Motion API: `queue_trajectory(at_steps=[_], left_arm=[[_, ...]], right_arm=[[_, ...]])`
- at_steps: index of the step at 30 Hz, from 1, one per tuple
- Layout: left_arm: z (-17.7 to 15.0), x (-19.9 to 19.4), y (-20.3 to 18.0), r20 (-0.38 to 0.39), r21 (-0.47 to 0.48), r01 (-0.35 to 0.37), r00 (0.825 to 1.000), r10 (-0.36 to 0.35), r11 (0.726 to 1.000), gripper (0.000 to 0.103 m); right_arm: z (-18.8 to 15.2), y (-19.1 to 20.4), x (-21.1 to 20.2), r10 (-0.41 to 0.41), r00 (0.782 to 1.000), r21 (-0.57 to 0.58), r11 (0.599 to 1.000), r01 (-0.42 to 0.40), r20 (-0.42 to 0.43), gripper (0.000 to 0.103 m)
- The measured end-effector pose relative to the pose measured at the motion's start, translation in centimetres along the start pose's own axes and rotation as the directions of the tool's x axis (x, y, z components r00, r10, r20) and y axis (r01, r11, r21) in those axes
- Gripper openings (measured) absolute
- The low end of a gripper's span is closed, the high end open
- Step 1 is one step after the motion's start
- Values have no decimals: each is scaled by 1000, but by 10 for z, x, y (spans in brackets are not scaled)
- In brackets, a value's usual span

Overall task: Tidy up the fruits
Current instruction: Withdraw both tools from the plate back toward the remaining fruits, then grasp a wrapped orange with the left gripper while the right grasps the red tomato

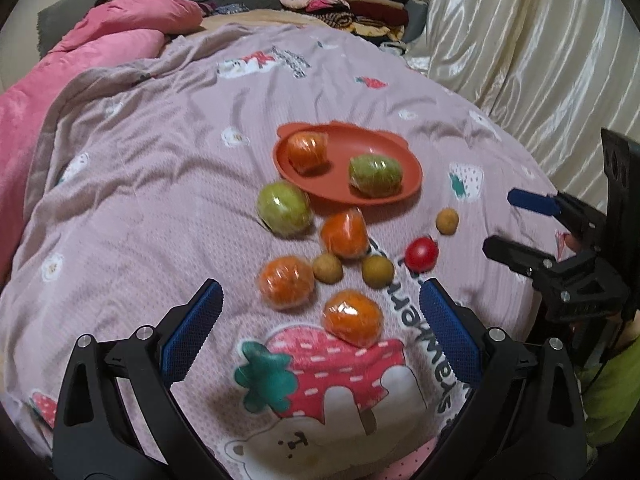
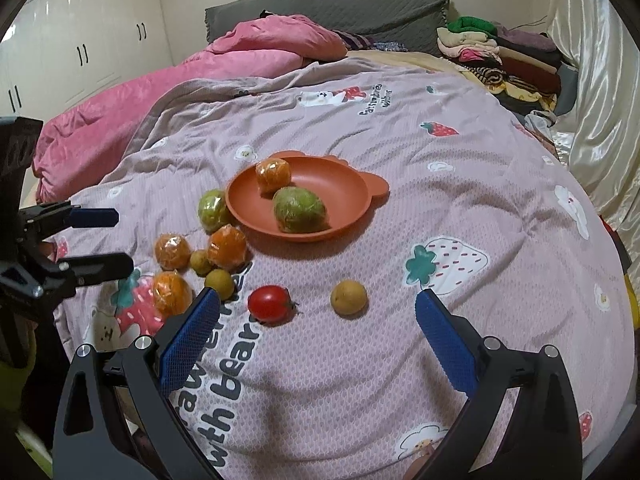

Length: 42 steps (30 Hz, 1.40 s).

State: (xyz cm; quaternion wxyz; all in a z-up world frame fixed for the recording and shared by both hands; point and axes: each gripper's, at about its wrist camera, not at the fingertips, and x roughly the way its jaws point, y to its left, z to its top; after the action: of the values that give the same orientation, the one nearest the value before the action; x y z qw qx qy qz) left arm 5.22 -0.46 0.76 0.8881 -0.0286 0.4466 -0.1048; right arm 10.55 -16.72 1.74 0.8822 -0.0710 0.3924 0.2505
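An orange plate (image 1: 372, 148) (image 2: 320, 178) lies on the printed bedspread and holds a wrapped orange (image 1: 307, 150) (image 2: 273, 175) and a wrapped green fruit (image 1: 375, 174) (image 2: 300, 209). Just off the plate lie another green fruit (image 1: 285, 214) (image 2: 213, 209), three wrapped oranges (image 1: 345, 233) (image 1: 286, 281) (image 1: 352, 317), a red tomato (image 1: 421, 254) (image 2: 269, 304) and small brown fruits (image 1: 447, 221) (image 2: 349, 297). My left gripper (image 1: 320, 312) hangs open above the nearest oranges. My right gripper (image 2: 318, 316) is open over the tomato and a brown fruit, holding nothing.
The bedspread (image 2: 440, 184) covers a bed. A pink blanket (image 2: 224, 68) is bunched at the far left, folded clothes (image 2: 500, 56) are stacked at the far right, and a cream curtain (image 1: 520, 40) hangs along the right side.
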Motion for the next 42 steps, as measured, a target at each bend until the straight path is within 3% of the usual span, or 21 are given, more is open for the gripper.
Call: queue_trajectory(at_steps=[12, 14, 22, 33, 37, 42], left_arm=[[-18, 11, -11, -39, 44, 25, 999, -23, 999, 92], [-19, 14, -12, -43, 46, 32, 999, -30, 998, 83], [-21, 29, -16, -68, 56, 60, 996, -56, 997, 64], [-21, 50, -16, -93, 49, 56, 994, -51, 997, 56], [-20, 56, -15, -103, 48, 52, 994, -47, 997, 45], [-19, 58, -12, -103, 33, 74, 992, -70, 997, 39]], right_arm=[[-15, 1, 2, -3, 999, -9, 1000, 2, -34, 98], [-18, 1, 2, -3, 999, -10, 1000, 2, -41, 98], [-27, 2, 6, 9, 998, -10, 1000, -10, -62, 98], [-25, 4, 18, 61, 995, -17, 998, -63, -75, 97], [-22, 8, 26, 83, 993, -31, 996, -86, -85, 96], [-20, 13, 35, 106, 989, -47, 993, -111, -102, 84]])
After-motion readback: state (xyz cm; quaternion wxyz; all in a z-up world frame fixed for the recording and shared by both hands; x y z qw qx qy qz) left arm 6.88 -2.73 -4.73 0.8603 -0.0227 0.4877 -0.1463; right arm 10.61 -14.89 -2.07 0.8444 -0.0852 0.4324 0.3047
